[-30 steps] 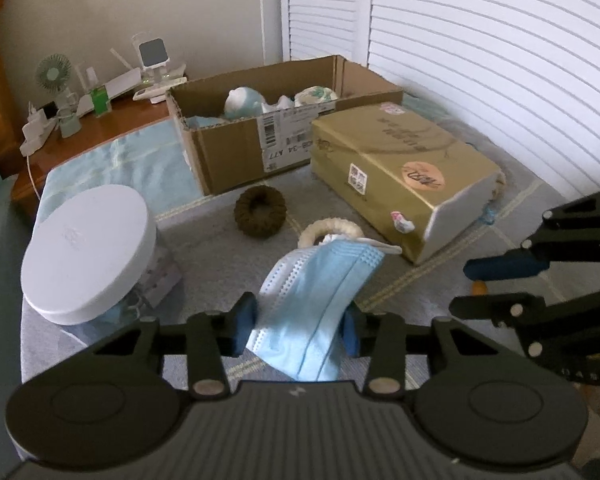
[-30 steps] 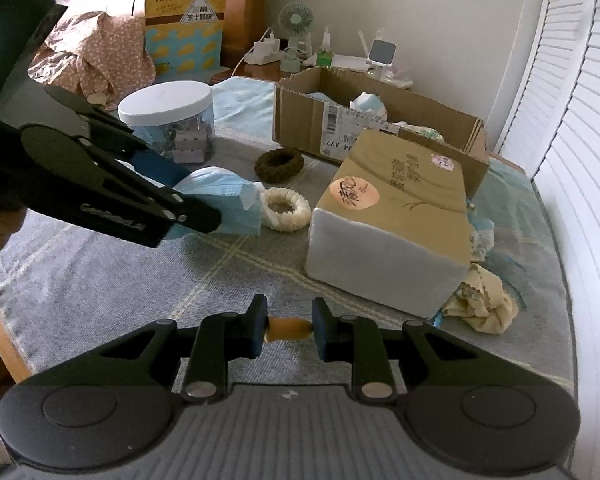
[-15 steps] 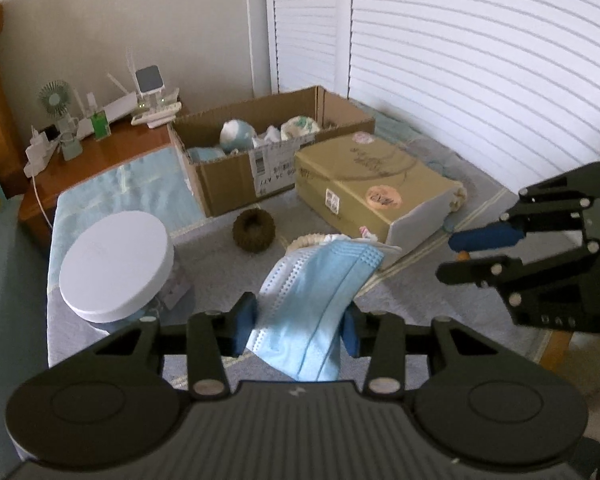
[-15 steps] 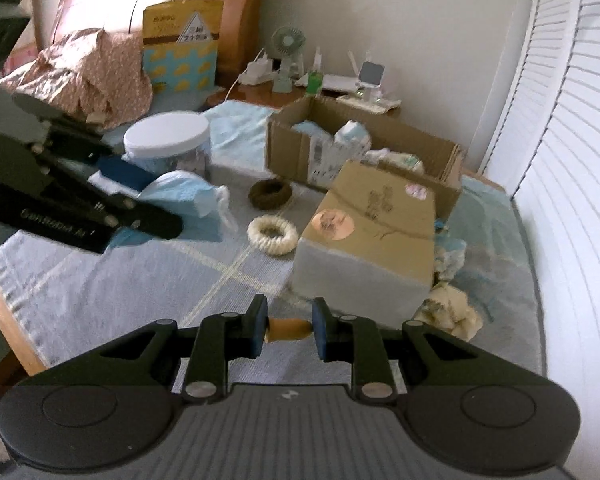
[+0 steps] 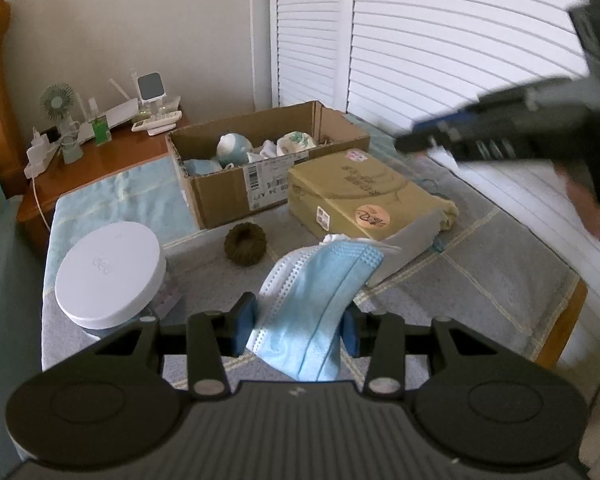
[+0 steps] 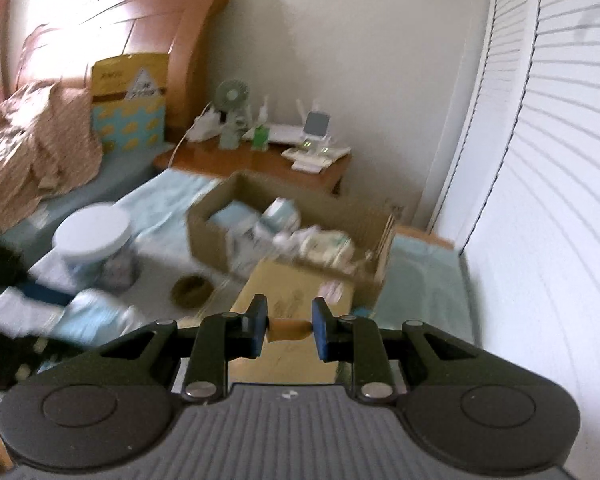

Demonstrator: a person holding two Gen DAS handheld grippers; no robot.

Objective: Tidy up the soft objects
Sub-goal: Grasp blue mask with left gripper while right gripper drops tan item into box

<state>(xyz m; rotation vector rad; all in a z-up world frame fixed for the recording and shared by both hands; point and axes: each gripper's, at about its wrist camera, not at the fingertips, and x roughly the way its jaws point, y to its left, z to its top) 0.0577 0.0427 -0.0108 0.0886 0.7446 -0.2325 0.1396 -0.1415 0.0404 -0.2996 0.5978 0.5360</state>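
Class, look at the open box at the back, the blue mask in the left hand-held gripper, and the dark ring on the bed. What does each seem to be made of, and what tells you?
Box: corrugated cardboard, matte brown, with folded flaps.
Mask: probably non-woven fabric, light blue, pleated, embossed edge, hanging limp.
Ring: seemingly knitted or plush yarn, dark brown, fuzzy surface.

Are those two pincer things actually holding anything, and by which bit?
Left hand-held gripper: blue face mask, pinched across its lower half. Right hand-held gripper: a small tan object, gripped at its ends.
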